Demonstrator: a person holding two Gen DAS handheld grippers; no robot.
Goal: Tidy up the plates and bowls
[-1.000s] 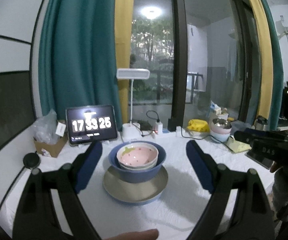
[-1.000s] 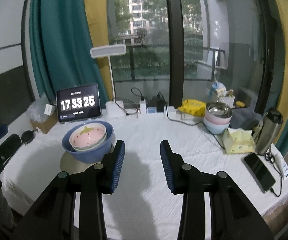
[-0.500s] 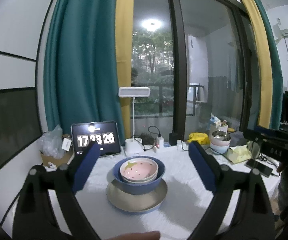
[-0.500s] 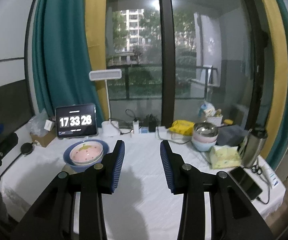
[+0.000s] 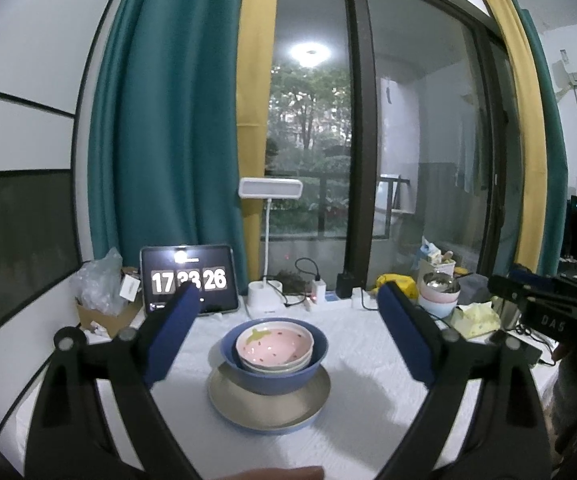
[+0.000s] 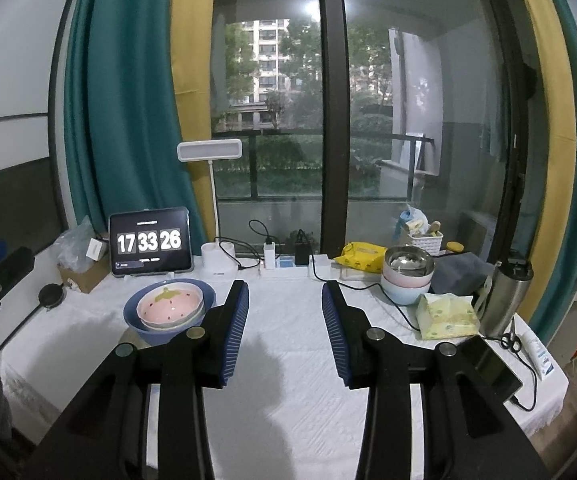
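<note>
Altogether one plate point(image 5: 269, 408), three nested bowls point(image 5: 274, 354)

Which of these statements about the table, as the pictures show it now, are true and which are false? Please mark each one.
1. The pink strawberry bowl sits inside the blue bowl. True.
2. The blue bowl stands directly on the tablecloth. False: it stands on a beige plate.
3. The left gripper holds the blue bowl. False: its fingers stand wide apart, clear of the stack, with nothing held.
4. A metal bowl tops a second stack near the window. True.
5. The right gripper grips a plate. False: nothing is between its fingers.
6. The tablet clock stands behind the blue bowl. True.
</note>
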